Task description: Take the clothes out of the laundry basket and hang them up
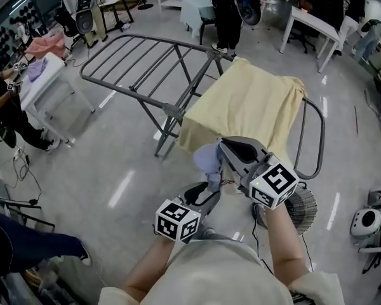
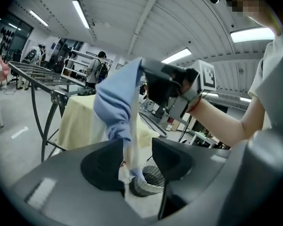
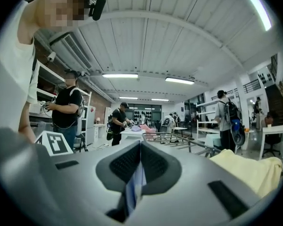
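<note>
A light blue garment (image 1: 207, 161) hangs in front of me, pinched at its top by my right gripper (image 1: 222, 149), which is shut on it. In the right gripper view the blue fabric (image 3: 134, 189) shows squeezed between the closed jaws of that gripper (image 3: 139, 147). My left gripper (image 1: 206, 192) sits just below; its jaws stand apart with the garment's lower part (image 2: 115, 102) hanging between them, pads not pressing. The grey drying rack (image 1: 146, 62) stands ahead, with a yellow cloth (image 1: 254, 103) draped over its right wing. The round wire laundry basket (image 1: 303, 207) sits on the floor at my right.
A white table (image 1: 44, 81) with pink and purple clothes stands at the left, with a person beside it. Another person (image 1: 225, 11) stands behind the rack near more white tables (image 1: 311, 21). A white device (image 1: 367, 221) lies on the floor at the far right.
</note>
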### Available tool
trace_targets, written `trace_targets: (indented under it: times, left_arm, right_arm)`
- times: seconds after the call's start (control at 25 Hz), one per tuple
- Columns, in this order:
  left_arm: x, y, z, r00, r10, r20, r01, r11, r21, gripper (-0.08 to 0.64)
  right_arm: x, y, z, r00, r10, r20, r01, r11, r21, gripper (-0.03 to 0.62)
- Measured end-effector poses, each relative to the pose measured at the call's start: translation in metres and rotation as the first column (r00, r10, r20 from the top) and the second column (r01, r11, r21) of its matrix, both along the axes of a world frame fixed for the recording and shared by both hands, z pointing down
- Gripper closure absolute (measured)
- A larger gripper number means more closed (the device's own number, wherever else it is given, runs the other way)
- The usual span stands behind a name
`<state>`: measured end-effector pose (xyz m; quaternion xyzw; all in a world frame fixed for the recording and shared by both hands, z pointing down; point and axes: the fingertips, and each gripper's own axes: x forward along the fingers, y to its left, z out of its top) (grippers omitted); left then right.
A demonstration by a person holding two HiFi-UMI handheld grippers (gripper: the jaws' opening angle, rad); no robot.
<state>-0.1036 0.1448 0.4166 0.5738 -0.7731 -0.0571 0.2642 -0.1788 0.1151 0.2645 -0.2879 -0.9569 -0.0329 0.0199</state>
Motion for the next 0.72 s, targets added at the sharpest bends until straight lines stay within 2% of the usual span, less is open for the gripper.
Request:
trace_targets:
  times: [0.08, 0.16, 0.36, 0.4, 0.48, 0.72]
  left_arm:
    - [-0.009, 0.002, 0.005, 1.000, -0.020, -0.024, 0.020, 1.000, -0.003, 0.363]
    - [-0.031, 0.012, 0.009, 0.997, -0.072, -0.018, 0.072, 0.997, -0.013, 0.310]
    - [-0.111, 0.065, 0.003, 0.972, -0.228, 0.065, 0.229, 0.973, -0.011, 0.302]
    - [-0.128, 0.079, -0.001, 0.963, -0.253, 0.091, 0.255, 0.967, -0.011, 0.352]
    - [-0.161, 0.110, -0.011, 0.946, -0.291, 0.145, 0.297, 0.955, -0.021, 0.500]
    - [-0.258, 0.205, -0.051, 0.921, -0.307, 0.238, 0.326, 0.944, -0.043, 0.519]
  right_arm:
    - [-0.008, 0.017, -0.013, 0.999, -0.033, 0.019, 0.033, 0.999, 0.002, 0.588]
    - [-0.017, 0.035, -0.024, 0.997, -0.064, 0.039, 0.064, 0.998, 0.004, 0.588]
    - [-0.046, 0.084, -0.043, 0.989, -0.118, 0.090, 0.118, 0.993, 0.008, 0.588]
    - [-0.054, 0.092, -0.047, 0.988, -0.115, 0.100, 0.115, 0.993, 0.010, 0.588]
    - [-0.074, 0.105, -0.053, 0.989, -0.095, 0.117, 0.094, 0.995, 0.017, 0.588]
    - [-0.140, 0.129, -0.065, 0.991, -0.011, 0.132, 0.007, 0.999, 0.035, 0.588]
